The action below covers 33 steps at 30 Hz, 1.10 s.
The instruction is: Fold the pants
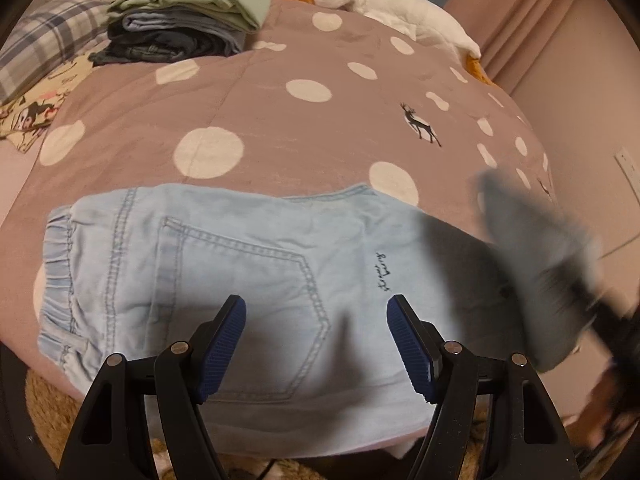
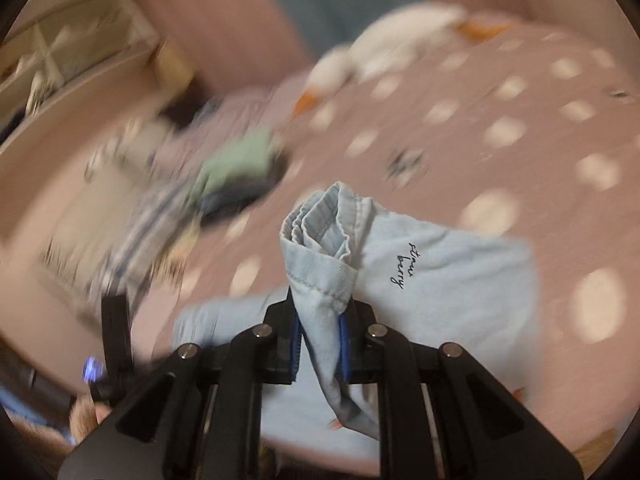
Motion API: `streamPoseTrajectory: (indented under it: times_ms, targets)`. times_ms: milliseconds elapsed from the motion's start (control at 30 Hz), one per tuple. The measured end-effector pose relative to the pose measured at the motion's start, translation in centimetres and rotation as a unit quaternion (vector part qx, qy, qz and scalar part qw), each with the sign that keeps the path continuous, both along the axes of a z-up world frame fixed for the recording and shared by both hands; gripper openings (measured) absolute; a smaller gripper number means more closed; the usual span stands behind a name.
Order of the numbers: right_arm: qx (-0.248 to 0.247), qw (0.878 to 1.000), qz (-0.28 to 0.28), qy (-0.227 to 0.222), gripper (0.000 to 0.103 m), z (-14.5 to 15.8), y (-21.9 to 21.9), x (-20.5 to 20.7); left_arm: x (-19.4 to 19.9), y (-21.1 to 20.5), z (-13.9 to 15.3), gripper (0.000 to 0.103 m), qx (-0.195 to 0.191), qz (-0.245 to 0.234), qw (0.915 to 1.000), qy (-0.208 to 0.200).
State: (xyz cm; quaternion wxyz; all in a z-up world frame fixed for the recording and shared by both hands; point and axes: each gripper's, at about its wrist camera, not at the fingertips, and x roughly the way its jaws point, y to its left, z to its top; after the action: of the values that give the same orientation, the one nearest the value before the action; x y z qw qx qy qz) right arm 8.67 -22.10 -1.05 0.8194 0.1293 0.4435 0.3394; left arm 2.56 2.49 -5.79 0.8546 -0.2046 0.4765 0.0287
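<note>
Light blue denim pants (image 1: 248,264) lie on the dotted quilt, elastic waistband to the left and a back pocket facing up. Over the pocket hovers my left gripper (image 1: 315,302), open, with nothing between its blue pads. In the right wrist view my right gripper (image 2: 322,300) is shut on a bunched leg end of the pants (image 2: 440,280), and the hem sticks up past the fingertips. The lifted cloth trails down to the part lying on the bed. In the left wrist view the right gripper (image 1: 540,280) is a dark blur at the right edge of the pants.
A stack of folded clothes (image 1: 180,20) with a green piece on top sits at the far left of the quilt (image 1: 280,120). Behind it lie a plaid pillow (image 1: 48,40) and a white plush goose (image 1: 400,12). A wall (image 1: 580,120) runs along the bed's right side.
</note>
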Motion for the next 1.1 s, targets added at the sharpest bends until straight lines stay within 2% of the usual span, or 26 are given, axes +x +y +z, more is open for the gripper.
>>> streamPoseTrajectory:
  times_ms: [100,167,200,233,300,333,367,500,600,667,700,733,767,800,833,867,933,1033,1100]
  targets:
    - [-0.043,0.997,0.049,0.047,0.02,-3.9,3.5,-0.4,0.1,0.4,-0.4,0.072,-0.007,-0.001,1.0,0.0]
    - [-0.099,0.99,0.064,0.078,0.028,-6.9,5.2,-0.6,0.2,0.4,-0.6,0.072,-0.014,-0.008,0.9999,0.004]
    - [-0.107,0.988,0.065,0.085,0.03,-7.4,5.6,-0.4,0.4,0.4,-0.8,0.072,-0.022,-0.013,0.9997,0.006]
    - [-0.109,0.988,0.063,0.09,0.035,-7.7,5.6,-0.4,0.5,0.3,-1.0,0.072,-0.029,-0.017,0.9994,0.006]
    - [-0.089,0.99,0.06,0.089,0.054,-6.9,4.5,-0.7,1.0,0.1,-1.2,0.072,-0.052,-0.031,0.9981,0.005]
    - [-0.079,0.992,0.053,0.08,0.068,-6.1,3.7,-0.9,1.3,-0.1,-1.4,0.072,-0.065,-0.038,0.9972,0.006]
    - [-0.075,0.994,0.046,0.071,0.071,-5.4,3.0,-1.3,1.6,-0.2,-1.5,0.072,-0.074,-0.043,0.9963,0.006]
    - [-0.08,0.996,-0.026,0.033,0.07,-3.5,-1.4,-1.1,3.6,-1.5,-2.9,0.072,-0.125,-0.068,0.9897,0.02]
    - [-0.105,0.989,-0.095,0.038,0.066,-4.1,-5.0,-0.8,4.4,-2.9,-3.8,0.072,-0.146,-0.088,0.9847,0.035]
    - [-0.127,0.982,-0.131,0.048,0.045,-4.9,-7.2,-0.5,4.7,-3.9,-3.9,0.072,-0.155,-0.103,0.9819,0.035]
    - [-0.137,0.978,-0.146,0.051,0.04,-5.3,-8.0,-0.2,4.8,-4.2,-4.0,0.071,-0.164,-0.108,0.9799,0.037]
    - [-0.143,0.975,-0.159,0.056,0.033,-5.6,-9.0,-0.2,4.9,-4.6,-4.3,0.056,-0.185,-0.117,0.975,0.039]
    - [-0.144,0.974,-0.166,0.06,0.028,-6.0,-9.7,-0.2,5.1,-4.9,-4.9,0.036,-0.211,-0.126,0.9681,0.05]
    - [-0.142,0.973,-0.171,0.066,0.026,-6.4,-10.3,-0.2,5.5,-5.5,-5.9,0.028,-0.251,-0.139,0.9558,0.067]
    - [-0.139,0.972,-0.175,0.073,0.024,-6.7,-10.7,0.0,5.6,-5.8,-6.6,0.014,-0.26,-0.139,0.9526,0.075]
    - [-0.139,0.972,-0.177,0.074,0.024,-6.8,-10.4,0.0,5.7,-5.9,-6.8,0.006,-0.235,-0.126,0.9604,0.081]
    - [-0.146,0.97,-0.18,0.07,0.022,-6.7,-10.2,0.3,5.6,-5.8,-6.2,0.006,-0.225,-0.122,0.9642,0.069]
    - [-0.159,0.97,-0.176,0.052,0.021,-5.6,-9.9,0.3,5.0,-5.2,-3.5,0.006,-0.174,-0.115,0.9776,0.028]
    - [-0.164,0.971,-0.168,0.039,0.02,-4.9,-9.6,1.1,4.9,-4.7,-2.4,0.006,-0.152,-0.108,0.9824,0.013]
